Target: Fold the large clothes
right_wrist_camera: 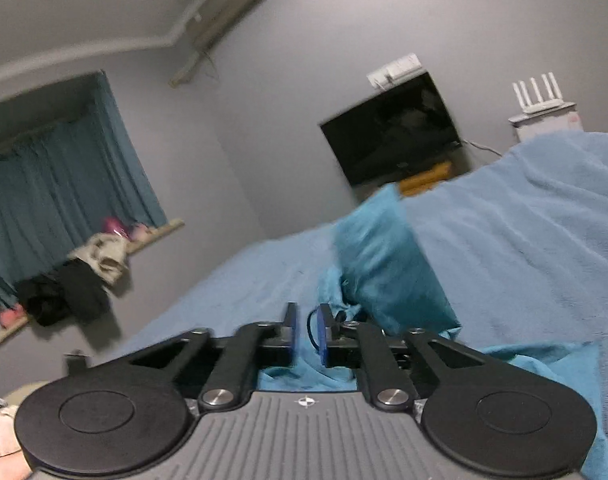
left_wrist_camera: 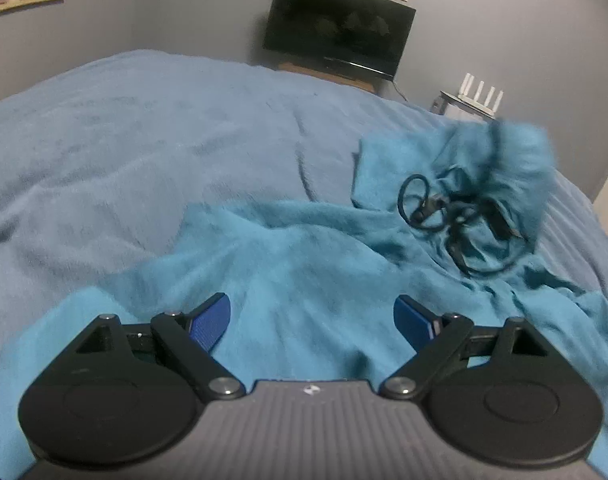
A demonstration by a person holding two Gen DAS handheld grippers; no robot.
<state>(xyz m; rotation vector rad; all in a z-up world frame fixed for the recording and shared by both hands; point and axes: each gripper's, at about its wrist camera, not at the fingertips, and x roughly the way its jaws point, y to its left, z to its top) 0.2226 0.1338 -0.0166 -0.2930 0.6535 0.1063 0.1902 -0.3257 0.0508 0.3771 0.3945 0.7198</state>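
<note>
A teal fleece garment [left_wrist_camera: 304, 264] lies spread on the blue-grey bed cover [left_wrist_camera: 124, 128]. A black drawstring [left_wrist_camera: 452, 216] loops over its crumpled hood part at the right. My left gripper [left_wrist_camera: 312, 320] is open and empty, just above the garment's near part. My right gripper [right_wrist_camera: 306, 330] has its jaws nearly closed, pinching teal fabric with a bit of black cord between the pads. A lifted, blurred flap of the garment [right_wrist_camera: 384, 264] rises just beyond its fingertips.
A dark TV [left_wrist_camera: 340, 24] stands on a low stand by the far wall, with a white router [left_wrist_camera: 480, 96] to its right. A window with teal curtains [right_wrist_camera: 56, 176] has a sill piled with clothes [right_wrist_camera: 76, 280].
</note>
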